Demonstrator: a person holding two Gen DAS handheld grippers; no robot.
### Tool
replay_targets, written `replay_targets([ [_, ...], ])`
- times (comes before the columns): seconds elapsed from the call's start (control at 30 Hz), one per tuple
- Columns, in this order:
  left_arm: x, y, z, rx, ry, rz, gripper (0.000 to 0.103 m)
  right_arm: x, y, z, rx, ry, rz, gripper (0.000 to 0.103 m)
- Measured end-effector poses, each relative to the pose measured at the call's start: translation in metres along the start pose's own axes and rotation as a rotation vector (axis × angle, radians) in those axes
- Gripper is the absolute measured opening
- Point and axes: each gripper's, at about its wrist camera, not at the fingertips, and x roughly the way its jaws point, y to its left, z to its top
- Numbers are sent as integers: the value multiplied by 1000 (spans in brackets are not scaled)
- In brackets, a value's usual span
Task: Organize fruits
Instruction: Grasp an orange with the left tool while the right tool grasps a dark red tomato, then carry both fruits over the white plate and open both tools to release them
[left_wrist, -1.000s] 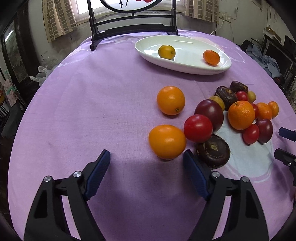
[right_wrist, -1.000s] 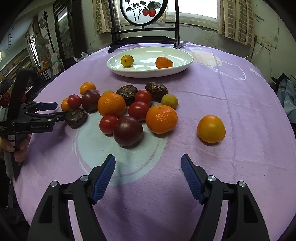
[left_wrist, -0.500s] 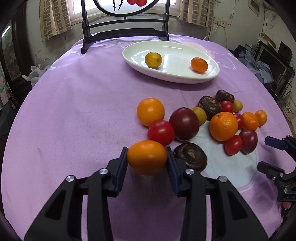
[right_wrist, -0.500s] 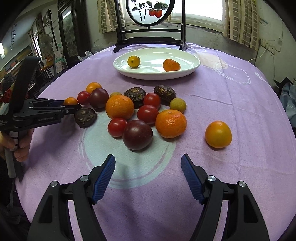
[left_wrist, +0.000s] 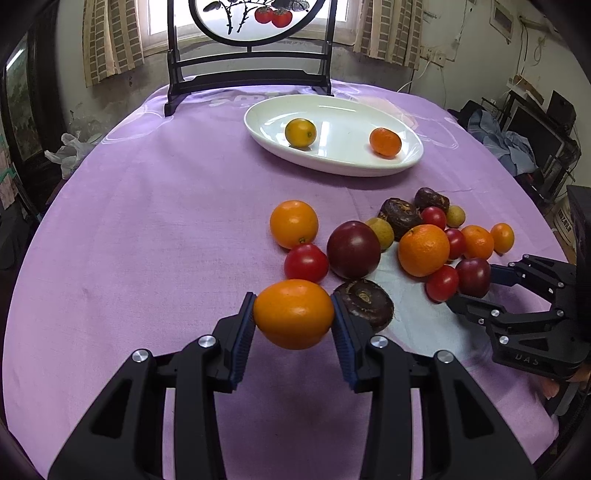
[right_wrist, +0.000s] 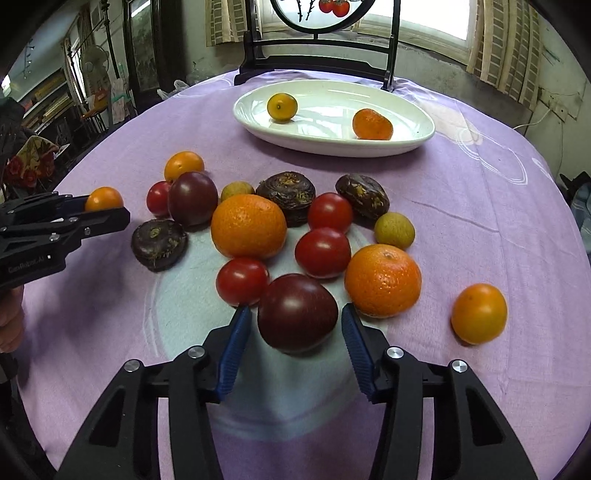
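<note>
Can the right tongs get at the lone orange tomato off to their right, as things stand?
Probably not yet: the right tongs, just closing, straddle a dark purple tomato. The orange tomato itself sits unobstructed.

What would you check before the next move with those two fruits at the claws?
1. Left gripper clamped on orange fruit: ok.
2. Right gripper, jaws just closing, pressing dark plum: cannot tell; gaps show beside it.
3. White plate has free room: ok.
4. Neighbouring mandarin clear of the right finger: not ok, very close.
5. Grippers apart from each other: ok.
</note>
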Motion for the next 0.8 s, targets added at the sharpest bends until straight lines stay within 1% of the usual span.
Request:
replay_targets([
  [0.07,0,-1,0,4,2,1,39,1,0,1,0,-4,0,51],
  [0.1,0,-2,0,6,2,2,39,1,0,1,-3,-6,-2,47],
  [0.13,-1,-3,0,7,2,3,39,0,0,1,-6,-10,-5,39],
  [0.27,-5,-4,1,13,-5,6,39,-7,-2,-1,4,-17,-6,39],
  [0.33,-9,-5,4,21,-13,11,39,-20,-2,-1,0,-49,-2,39],
  [0.4,-12,-6,11,24,-23,11,39,-38,-4,2,-1,-100,10,39],
  [0.57,-21,-10,39,44,-69,10,39,-79,-13,22,-11,-235,-16,39],
  [0.63,-22,-13,56,45,-93,10,39,-86,-16,32,-16,-277,-31,39],
  [0.7,-20,-15,74,34,-106,5,39,-88,-22,48,-14,-308,-46,39],
  [0.8,-10,-17,102,15,-122,5,39,-77,-28,68,-7,-322,-59,39],
])
